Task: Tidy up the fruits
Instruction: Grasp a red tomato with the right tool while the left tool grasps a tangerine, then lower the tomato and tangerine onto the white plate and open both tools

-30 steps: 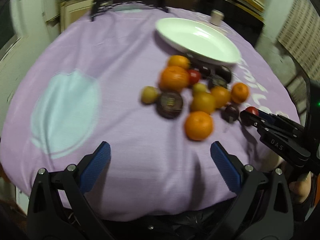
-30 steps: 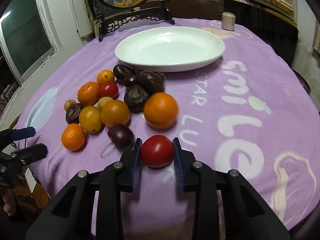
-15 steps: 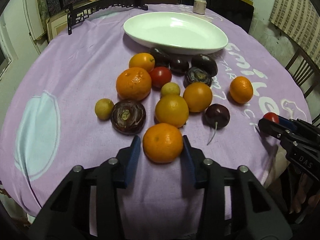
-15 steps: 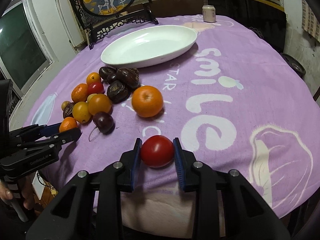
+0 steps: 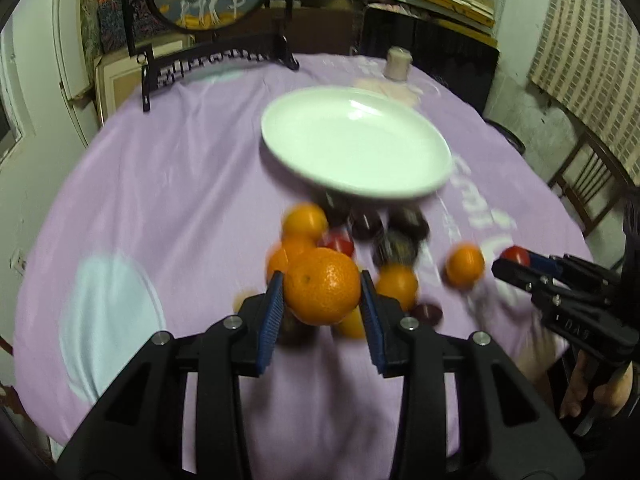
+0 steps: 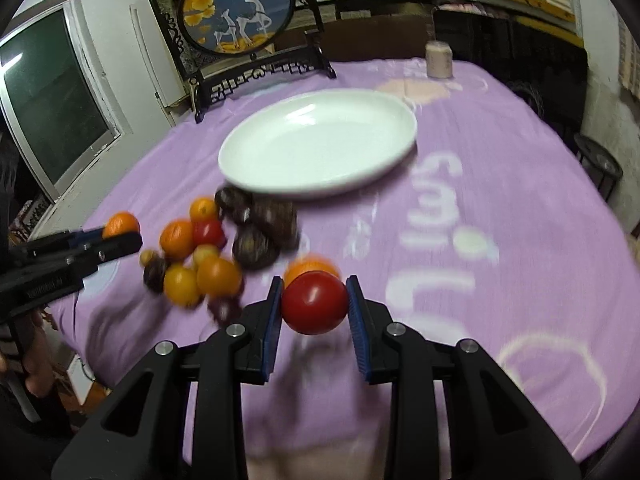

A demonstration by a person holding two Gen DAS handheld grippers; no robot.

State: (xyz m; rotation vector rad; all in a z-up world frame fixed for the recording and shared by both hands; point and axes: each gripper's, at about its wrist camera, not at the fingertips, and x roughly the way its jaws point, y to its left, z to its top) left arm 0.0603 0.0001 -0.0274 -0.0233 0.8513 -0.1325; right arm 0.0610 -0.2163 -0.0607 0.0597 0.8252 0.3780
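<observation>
My left gripper (image 5: 322, 294) is shut on an orange mandarin (image 5: 323, 285) and holds it above the fruit pile. My right gripper (image 6: 314, 304) is shut on a red tomato (image 6: 314, 302) and holds it above the cloth. A white oval plate (image 5: 356, 142) lies beyond the pile; it also shows in the right wrist view (image 6: 320, 142). Several oranges, yellow fruits and dark fruits (image 6: 212, 248) lie loose on the purple tablecloth in front of the plate. The left gripper with its mandarin (image 6: 120, 225) shows at the left of the right wrist view.
A round purple tablecloth (image 6: 500, 208) covers the table. A framed round painting on a black stand (image 6: 240, 12) stands at the far edge. A small pale jar (image 6: 438, 60) sits at the back. A chair (image 5: 592, 184) stands to the right.
My left gripper closed on the mandarin and has lifted it off the cloth. My right gripper, still holding the tomato, has risen and moved toward the plate.
</observation>
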